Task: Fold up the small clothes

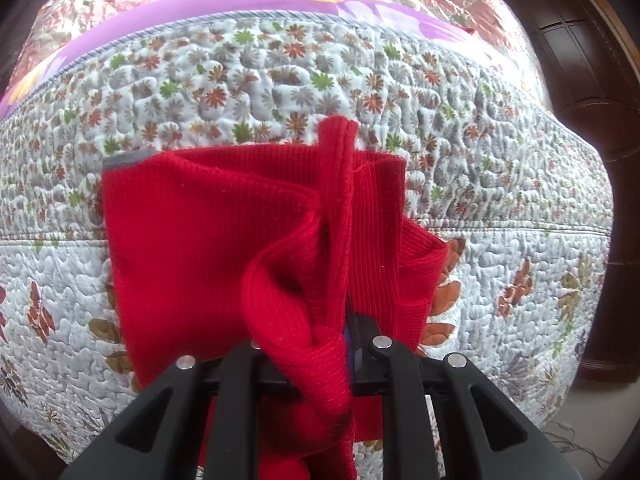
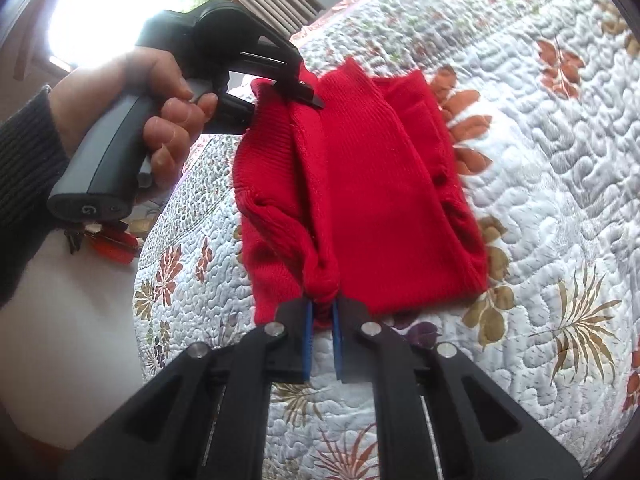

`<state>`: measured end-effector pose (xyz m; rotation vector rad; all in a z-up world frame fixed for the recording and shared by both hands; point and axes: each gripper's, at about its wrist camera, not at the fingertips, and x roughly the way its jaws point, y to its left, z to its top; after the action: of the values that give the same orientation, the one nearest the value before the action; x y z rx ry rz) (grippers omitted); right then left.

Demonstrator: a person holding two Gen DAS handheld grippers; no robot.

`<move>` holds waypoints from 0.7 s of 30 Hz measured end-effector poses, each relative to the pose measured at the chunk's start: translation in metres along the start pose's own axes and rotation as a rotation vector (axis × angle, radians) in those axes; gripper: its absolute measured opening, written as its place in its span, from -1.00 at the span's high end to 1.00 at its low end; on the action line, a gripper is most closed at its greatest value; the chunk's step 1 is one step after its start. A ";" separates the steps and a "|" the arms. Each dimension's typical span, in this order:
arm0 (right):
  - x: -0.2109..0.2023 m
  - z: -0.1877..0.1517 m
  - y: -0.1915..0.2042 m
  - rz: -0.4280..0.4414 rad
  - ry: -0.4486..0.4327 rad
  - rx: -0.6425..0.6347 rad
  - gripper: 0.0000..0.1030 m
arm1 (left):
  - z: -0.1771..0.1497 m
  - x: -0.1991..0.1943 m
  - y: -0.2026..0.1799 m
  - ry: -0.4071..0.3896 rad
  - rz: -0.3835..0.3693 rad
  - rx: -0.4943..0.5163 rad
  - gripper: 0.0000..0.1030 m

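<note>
A small red knit garment (image 1: 224, 240) with a grey trim at one corner lies partly folded on a quilted floral bedspread (image 1: 280, 92). My left gripper (image 1: 340, 340) is shut on a bunched edge of it, and red fabric drapes over the fingers and hides the tips. In the right wrist view the same red garment (image 2: 360, 208) lies across the bedspread (image 2: 540, 160). My right gripper (image 2: 322, 312) is shut on its near bunched edge between blue pads. The left gripper (image 2: 304, 90), held by a hand (image 2: 160, 112), pinches the garment's far edge.
The bed's edge drops off at the lower right, where a dark wooden door (image 1: 592, 60) stands. A purple sheet (image 1: 200, 12) and a flowered cover lie further back. A bright window (image 2: 120, 4) is at the upper left, and a red object (image 2: 112, 244) hangs below the wrist.
</note>
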<state>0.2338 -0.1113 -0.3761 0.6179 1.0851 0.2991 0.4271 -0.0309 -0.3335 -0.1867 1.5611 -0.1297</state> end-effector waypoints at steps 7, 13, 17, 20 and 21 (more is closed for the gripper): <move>0.008 0.001 -0.042 0.129 0.045 0.090 0.88 | -0.006 0.016 -0.023 -0.059 0.172 -0.029 0.68; 0.015 0.005 -0.074 0.207 0.059 0.164 0.88 | -0.011 0.031 -0.049 -0.107 0.289 -0.019 0.68; 0.016 0.007 -0.085 0.220 0.069 0.177 0.88 | -0.017 0.039 -0.064 -0.141 0.336 -0.043 0.68; 0.012 0.005 -0.088 0.228 0.069 0.181 0.88 | -0.020 0.039 -0.069 -0.166 0.359 -0.075 0.68; 0.011 0.005 -0.090 0.230 0.070 0.184 0.88 | -0.020 0.039 -0.069 -0.169 0.365 -0.078 0.68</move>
<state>0.2366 -0.1784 -0.4365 0.9050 1.1180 0.4254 0.4096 -0.1072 -0.3579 0.0274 1.4075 0.2288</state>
